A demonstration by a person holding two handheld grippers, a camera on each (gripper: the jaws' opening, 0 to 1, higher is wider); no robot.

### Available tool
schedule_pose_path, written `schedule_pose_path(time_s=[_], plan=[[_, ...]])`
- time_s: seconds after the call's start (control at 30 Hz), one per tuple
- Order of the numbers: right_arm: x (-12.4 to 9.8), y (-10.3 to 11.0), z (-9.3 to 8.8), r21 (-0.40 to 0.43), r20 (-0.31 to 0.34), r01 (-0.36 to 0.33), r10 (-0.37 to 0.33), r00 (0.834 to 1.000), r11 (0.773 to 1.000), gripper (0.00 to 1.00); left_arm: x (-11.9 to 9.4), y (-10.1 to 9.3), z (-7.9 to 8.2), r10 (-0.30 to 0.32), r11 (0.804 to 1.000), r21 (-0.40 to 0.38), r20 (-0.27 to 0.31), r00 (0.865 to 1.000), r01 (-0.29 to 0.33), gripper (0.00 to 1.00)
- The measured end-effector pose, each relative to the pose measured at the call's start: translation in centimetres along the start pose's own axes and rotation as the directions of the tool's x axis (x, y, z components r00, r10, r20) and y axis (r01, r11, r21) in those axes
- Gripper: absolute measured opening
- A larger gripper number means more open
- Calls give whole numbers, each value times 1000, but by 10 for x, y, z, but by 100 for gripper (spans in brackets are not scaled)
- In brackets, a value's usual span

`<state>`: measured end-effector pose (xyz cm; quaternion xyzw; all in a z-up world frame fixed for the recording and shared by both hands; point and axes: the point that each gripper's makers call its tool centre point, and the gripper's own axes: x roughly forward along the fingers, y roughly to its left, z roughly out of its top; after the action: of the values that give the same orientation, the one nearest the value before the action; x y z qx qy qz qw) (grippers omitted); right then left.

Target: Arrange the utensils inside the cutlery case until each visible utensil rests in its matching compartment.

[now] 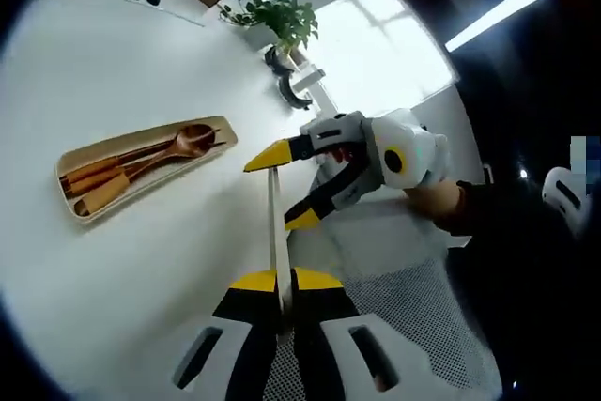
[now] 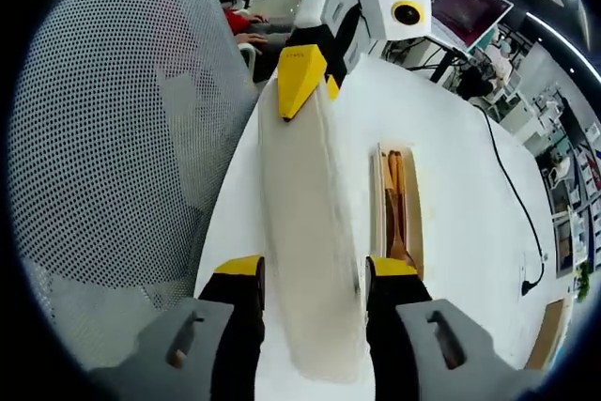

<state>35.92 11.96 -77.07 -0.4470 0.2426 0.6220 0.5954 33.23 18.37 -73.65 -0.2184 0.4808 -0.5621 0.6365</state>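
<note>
**Left gripper view: lid clamped edge-on, cutlery case off to the side**

1. Left gripper (image 1: 286, 279): the jaws stand narrow, closed on the near end of a thin beige lid (image 1: 274, 223). The lid is seen edge-on and runs straight away from the jaws.
2. Right gripper (image 1: 285, 187): it meets the far end of the lid, held by a person's hand (image 1: 434, 199). Its two yellow tips are spread wide.
3. Cutlery case (image 1: 66, 161): it lies flat on the white table (image 1: 122, 63), well apart from both grippers and off to one side of the lid. A wooden spoon (image 1: 192, 138) and other wooden utensils lie lengthwise inside it. Which compartment each one occupies cannot be told.
4. A potted plant (image 1: 282, 11) stands at the far table edge.

**Right gripper view**

1. Right gripper (image 2: 315, 269): the jaws stand wide, one on each long edge of the lid (image 2: 310, 232), whose broad face is turned to the camera. Whether they press on the edges cannot be told.
2. Left gripper (image 2: 302, 82): its yellow tip sits on the far end of the lid.
3. Cutlery case (image 2: 415, 223): it lies on the table just beyond the lid, parallel to it, with the wooden utensils inside.
4. A mesh chair back (image 2: 122, 138) stands on the other side of the lid, off the table.
</note>
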Motion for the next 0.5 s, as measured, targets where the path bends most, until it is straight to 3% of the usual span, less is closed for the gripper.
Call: schedule_pose_path(time_s=[0.17, 0.37, 0.5], plan=[[-8, -11, 10, -9, 25, 38, -37, 999, 999, 51, -8, -4, 11, -38, 998, -53, 65, 997, 42, 3], [-14, -16, 16, -21, 34, 50, -49, 998, 999, 51, -13, -6, 16, -56, 994, -91, 86, 995, 63, 3], [-10, -14, 6, -94, -36, 39, -42, 998, 995, 50, -11, -11, 14, -76, 991, -107, 62, 995, 83, 3]])
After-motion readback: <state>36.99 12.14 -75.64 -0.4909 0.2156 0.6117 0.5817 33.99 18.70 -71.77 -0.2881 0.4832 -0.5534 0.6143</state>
